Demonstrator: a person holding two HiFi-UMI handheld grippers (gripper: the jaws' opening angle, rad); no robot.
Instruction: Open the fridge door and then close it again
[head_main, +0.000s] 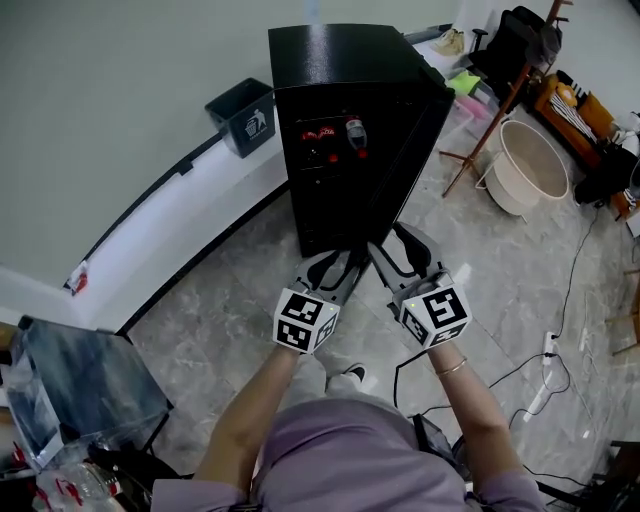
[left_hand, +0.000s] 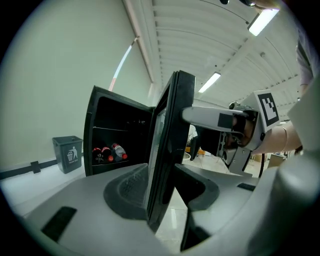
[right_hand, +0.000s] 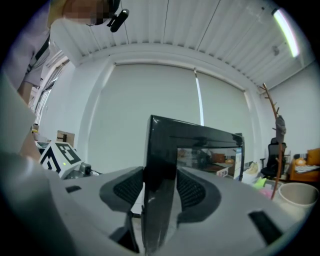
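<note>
A small black fridge stands on the floor against the wall, with red-capped bottles on its shelf. Its door is swung out toward me, edge-on. My left gripper is shut on the door's free edge; in the left gripper view the door fills the gap of that gripper. My right gripper straddles the same edge from the right. In the right gripper view the door stands between its jaws, pads close beside both faces without clearly pressing.
A dark waste bin sits left of the fridge. A white tub and a wooden coat stand are to the right. Cables trail over the tiled floor. A dark stool is at my lower left.
</note>
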